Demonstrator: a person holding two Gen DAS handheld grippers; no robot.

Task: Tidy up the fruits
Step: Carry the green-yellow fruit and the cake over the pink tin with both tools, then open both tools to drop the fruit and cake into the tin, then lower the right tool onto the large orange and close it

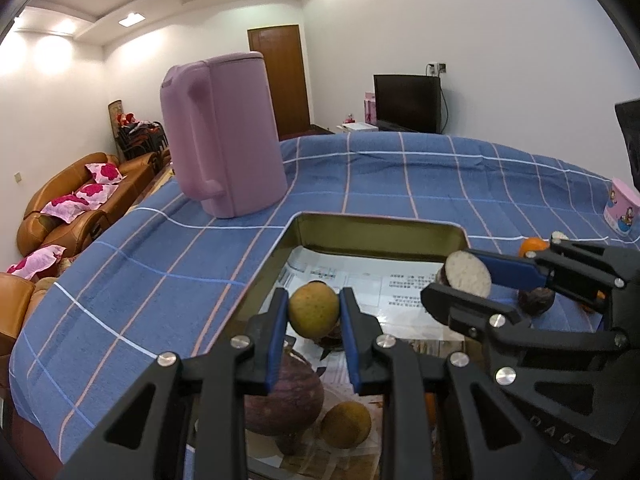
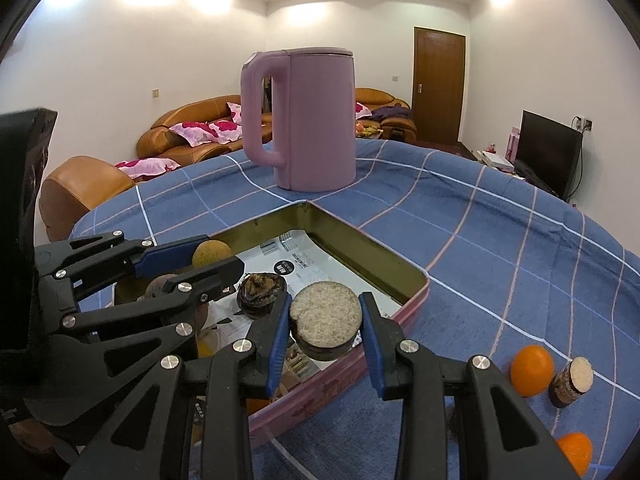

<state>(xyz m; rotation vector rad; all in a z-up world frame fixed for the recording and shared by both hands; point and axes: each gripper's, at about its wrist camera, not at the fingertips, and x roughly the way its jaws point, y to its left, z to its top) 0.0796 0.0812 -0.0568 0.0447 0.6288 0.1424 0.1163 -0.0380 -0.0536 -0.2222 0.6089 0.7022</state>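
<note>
My left gripper (image 1: 314, 314) is shut on a yellow-green round fruit (image 1: 313, 308) and holds it above the open tin box (image 1: 376, 226). My right gripper (image 2: 325, 324) is shut on a cut dark fruit with a pale flat face (image 2: 326, 314), over the box's near rim (image 2: 416, 278). The right gripper also shows in the left wrist view (image 1: 464, 280), holding that cut fruit (image 1: 468, 274). Inside the box lie a large purple fruit (image 1: 286, 394), a second yellow-green fruit (image 1: 346, 424) and a dark halved fruit (image 2: 262, 288).
A pink kettle (image 2: 304, 120) stands on the blue checked cloth (image 2: 500, 232) behind the box. Two oranges (image 2: 532, 370) (image 2: 576, 452) and a cut dark fruit (image 2: 570, 380) lie on the cloth to the right. A pink cup (image 1: 622, 206) stands far right.
</note>
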